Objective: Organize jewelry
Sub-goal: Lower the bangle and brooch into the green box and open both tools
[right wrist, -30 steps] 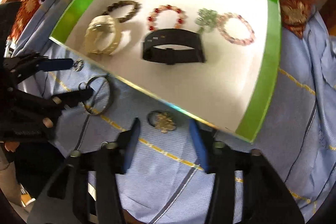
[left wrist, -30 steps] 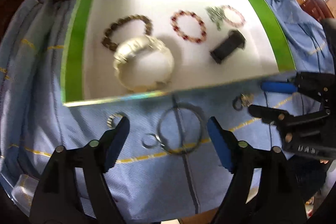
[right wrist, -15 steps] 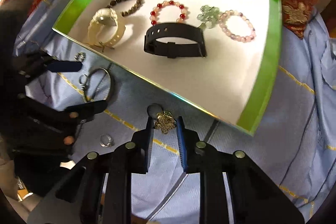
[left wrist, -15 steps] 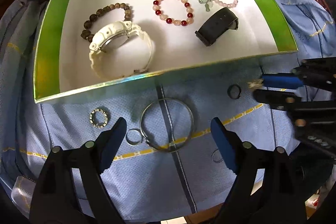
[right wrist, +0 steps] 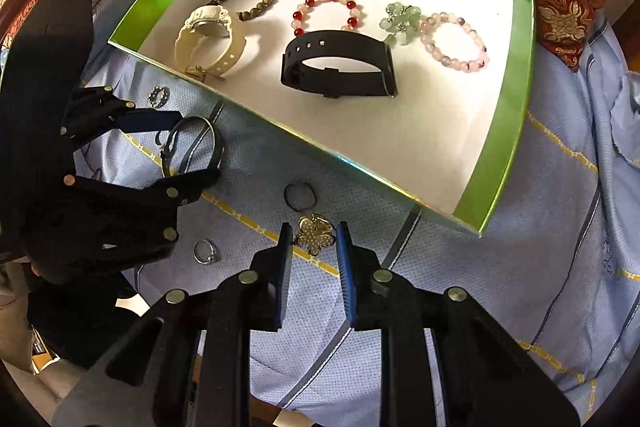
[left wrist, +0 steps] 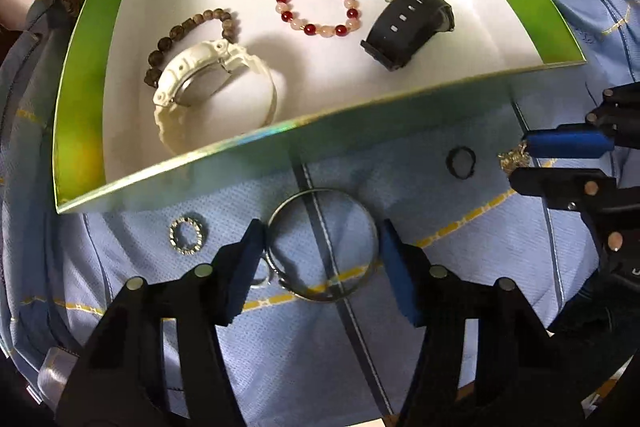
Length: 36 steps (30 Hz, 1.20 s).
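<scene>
Blue cloth (left wrist: 320, 367) with yellow lines covers the surface, and a green box (right wrist: 516, 131) fills the upper frame. At lower centre of the left view, the left gripper (left wrist: 320, 251) has just been closing its jaws, which now bracket the metal bangle (left wrist: 324, 247), seemingly touching it. Squeeze across its full width and lift level. In the right view, the right gripper (right wrist: 313, 241) stands narrow, pinching the flower charm (right wrist: 315, 233) at lower centre. Raise both above the box's near wall. Open floor lies at the box's lower right, beyond the black band (right wrist: 340, 69).
</scene>
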{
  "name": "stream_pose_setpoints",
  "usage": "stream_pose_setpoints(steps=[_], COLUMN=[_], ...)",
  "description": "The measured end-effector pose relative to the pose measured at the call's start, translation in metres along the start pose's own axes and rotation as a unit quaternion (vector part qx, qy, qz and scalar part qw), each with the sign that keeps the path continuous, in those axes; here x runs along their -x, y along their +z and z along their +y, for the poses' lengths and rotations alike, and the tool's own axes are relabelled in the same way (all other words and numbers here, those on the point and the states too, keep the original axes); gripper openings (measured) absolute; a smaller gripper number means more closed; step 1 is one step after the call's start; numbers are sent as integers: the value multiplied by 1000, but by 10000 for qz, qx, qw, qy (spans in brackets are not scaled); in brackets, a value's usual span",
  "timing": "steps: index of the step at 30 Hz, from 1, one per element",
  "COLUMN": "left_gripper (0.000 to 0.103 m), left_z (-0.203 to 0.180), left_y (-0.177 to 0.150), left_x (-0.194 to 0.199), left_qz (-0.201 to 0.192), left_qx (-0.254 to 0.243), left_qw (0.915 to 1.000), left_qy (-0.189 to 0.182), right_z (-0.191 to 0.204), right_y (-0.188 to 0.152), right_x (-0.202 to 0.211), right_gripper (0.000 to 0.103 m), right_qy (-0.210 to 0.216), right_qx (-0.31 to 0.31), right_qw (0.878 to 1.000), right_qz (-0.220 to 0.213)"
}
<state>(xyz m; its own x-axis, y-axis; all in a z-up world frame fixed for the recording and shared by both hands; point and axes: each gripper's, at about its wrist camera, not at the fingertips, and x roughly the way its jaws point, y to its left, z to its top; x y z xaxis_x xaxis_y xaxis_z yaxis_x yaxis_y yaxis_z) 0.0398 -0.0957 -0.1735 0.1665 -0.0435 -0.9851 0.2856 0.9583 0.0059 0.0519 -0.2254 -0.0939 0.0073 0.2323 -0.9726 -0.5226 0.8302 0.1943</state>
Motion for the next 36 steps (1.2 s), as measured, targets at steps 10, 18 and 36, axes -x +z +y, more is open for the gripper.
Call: stream_pose_setpoints(steps=[10, 18, 36], left_gripper=[58, 58, 58], left_z=[4, 10, 32], left_y=[-4, -8, 59], left_x=[12, 55, 70], left_qz=[-151, -918, -1924], left_qx=[-35, -156, 654], left_qw=[9998, 9955, 9755], left_qy=[-155, -184, 840], right_z=[10, 26, -3], right_y=[4, 1, 42], right_x=[-11, 38, 29], right_gripper=[22, 22, 22], right_qy=[-34, 283, -1420], right_qx=[58, 386, -966], right_qw=[10000, 9940, 9568], right_qz=[26, -984, -2345])
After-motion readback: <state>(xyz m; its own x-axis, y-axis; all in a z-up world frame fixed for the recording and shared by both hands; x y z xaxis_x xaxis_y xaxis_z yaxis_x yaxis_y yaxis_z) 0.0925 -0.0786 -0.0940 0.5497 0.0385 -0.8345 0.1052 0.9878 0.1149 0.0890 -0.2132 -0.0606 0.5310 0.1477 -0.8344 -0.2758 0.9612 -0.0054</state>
